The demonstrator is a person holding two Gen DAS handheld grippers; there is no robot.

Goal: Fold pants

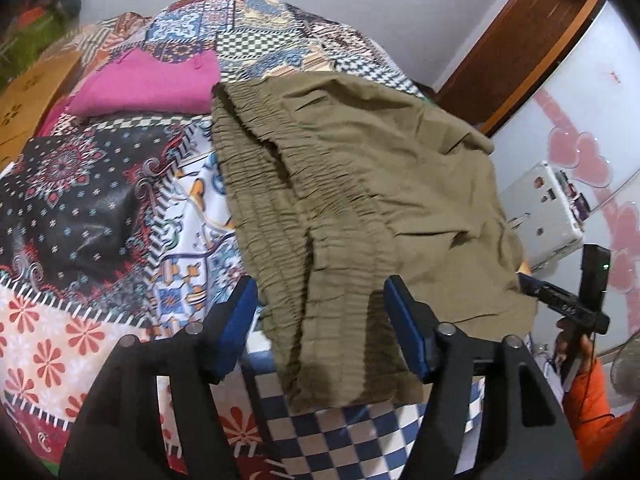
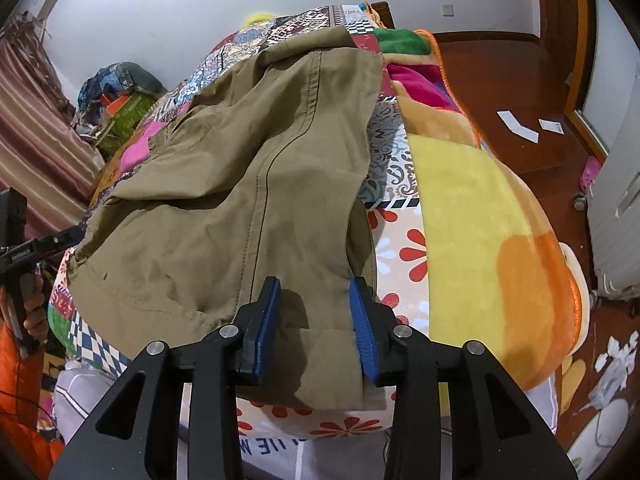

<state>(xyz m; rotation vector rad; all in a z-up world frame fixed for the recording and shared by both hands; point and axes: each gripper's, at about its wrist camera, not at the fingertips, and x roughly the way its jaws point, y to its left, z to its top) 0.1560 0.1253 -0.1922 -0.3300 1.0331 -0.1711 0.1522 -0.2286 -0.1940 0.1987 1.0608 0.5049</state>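
Olive-green pants (image 1: 360,168) lie folded on a patchwork bedspread (image 1: 80,208). Their gathered elastic waistband (image 1: 320,264) runs toward my left gripper (image 1: 320,284), which hovers over it with its blue pads (image 1: 244,320) spread wide on either side and not pressing the cloth. In the right wrist view the pants (image 2: 224,184) show a long stitched seam, and their hem end lies near the bed's front edge. My right gripper (image 2: 315,286) stands over that hem, open. The fabric lies flat between its blue pads (image 2: 268,320), which do not pinch it.
A folded pink garment (image 1: 148,84) lies beyond the pants on the bed. A yellow and orange blanket (image 2: 480,220) covers the bed's right side. A person's hand in an orange sleeve (image 1: 588,392) holds the other tool. A white box (image 1: 540,216) and a wooden floor (image 2: 520,80) lie beside the bed.
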